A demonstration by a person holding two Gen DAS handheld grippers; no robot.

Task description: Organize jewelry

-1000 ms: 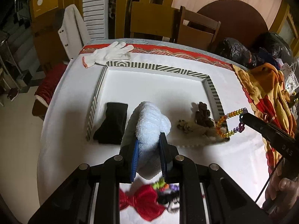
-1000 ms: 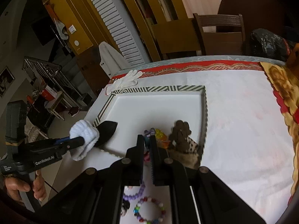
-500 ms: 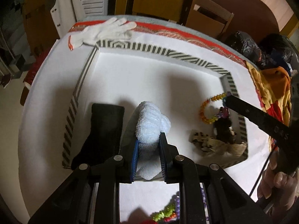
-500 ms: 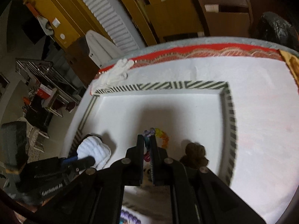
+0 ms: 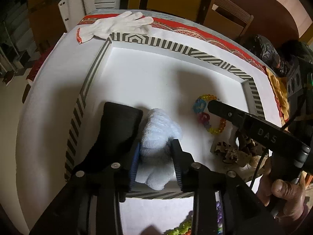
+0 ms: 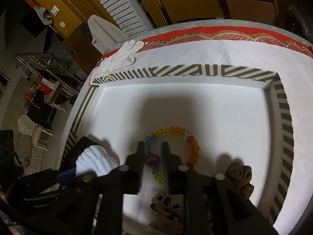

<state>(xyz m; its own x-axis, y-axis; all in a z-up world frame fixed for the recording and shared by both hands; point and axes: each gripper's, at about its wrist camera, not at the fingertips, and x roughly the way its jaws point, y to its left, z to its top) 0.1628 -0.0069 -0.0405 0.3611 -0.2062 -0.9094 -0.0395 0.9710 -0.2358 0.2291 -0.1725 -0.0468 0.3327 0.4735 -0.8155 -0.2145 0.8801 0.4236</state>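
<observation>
A white tray (image 5: 176, 48) with a striped rim lies on the table. My left gripper (image 5: 156, 152) is low over its near left part. Its jaws are opening around a fluffy white scrunchie (image 5: 158, 125) that rests on the tray floor beside a black cloth band (image 5: 117, 129). My right gripper (image 6: 153, 148) is over the tray's near right part and its jaws are opening too. A coloured bead bracelet (image 6: 193, 148) lies flat on the floor, with its red beads between the fingers and no pad pressing on them. The bracelet (image 5: 215, 130) also shows in the left wrist view.
A brown scrunchie (image 6: 240, 174) and a leopard-print piece (image 6: 166, 205) lie in the tray's near right corner. A white glove (image 5: 117, 25) rests at the far left corner. Green and purple beads (image 5: 180, 229) lie outside the near rim. A hand (image 5: 283, 192) holds the right gripper.
Both grippers came down into the tray and their jaws widened. The white scrunchie now rests beside the black band, and the bracelet went from hanging at the right gripper to lying flat.
</observation>
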